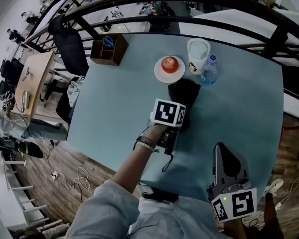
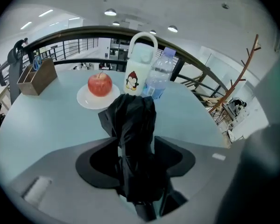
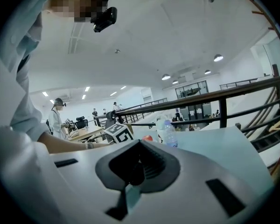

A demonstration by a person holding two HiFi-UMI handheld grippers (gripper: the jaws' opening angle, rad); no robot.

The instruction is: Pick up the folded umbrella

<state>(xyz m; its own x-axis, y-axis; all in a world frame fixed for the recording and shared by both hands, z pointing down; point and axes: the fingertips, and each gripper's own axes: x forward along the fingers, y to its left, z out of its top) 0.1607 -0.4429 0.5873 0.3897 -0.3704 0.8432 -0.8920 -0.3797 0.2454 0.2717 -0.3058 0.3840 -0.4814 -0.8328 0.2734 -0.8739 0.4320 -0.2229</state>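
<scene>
The folded black umbrella lies on the pale blue table, just in front of the plate. In the left gripper view the umbrella runs lengthwise between the two jaws. My left gripper is down over its near end, tilted steeply, jaws standing apart on either side of the fabric. In the head view its marker cube covers the umbrella's near part. My right gripper hovers at the table's near edge, away from the umbrella, its jaws together and holding nothing.
Behind the umbrella stand a white plate with a red apple, a white penguin jug and a water bottle. A wooden box sits at the far left corner. A black railing curves beyond.
</scene>
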